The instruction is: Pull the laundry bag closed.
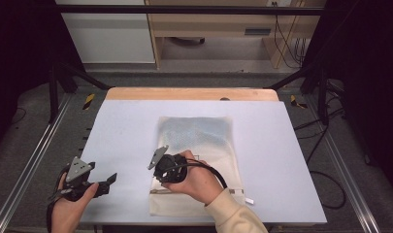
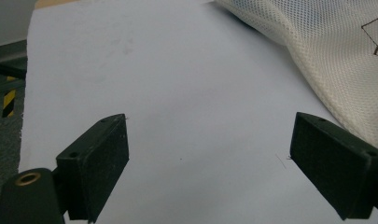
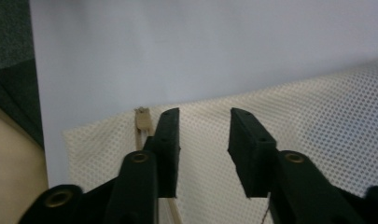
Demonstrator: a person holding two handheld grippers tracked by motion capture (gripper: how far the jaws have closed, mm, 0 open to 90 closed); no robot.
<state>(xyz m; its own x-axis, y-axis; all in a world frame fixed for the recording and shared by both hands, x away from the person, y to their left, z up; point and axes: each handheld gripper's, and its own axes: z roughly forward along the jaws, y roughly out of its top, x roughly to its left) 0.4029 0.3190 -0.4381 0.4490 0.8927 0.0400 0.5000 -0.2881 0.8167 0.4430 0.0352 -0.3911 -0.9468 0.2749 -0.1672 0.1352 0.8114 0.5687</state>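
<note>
A cream mesh bag lies flat in the middle of the white table, with something pale blue showing through its far half. My right gripper is held low over the bag's near left corner. In the right gripper view it is open by a narrow gap above the mesh, and a tan zipper end sits just left of the left jaw. My left gripper rests near the table's front left, wide open over bare table, with the bag's edge off to its right.
A small white tag lies by the bag's near right corner. A wooden strip runs along the table's far edge. Black frame legs and cables stand on the floor at both sides.
</note>
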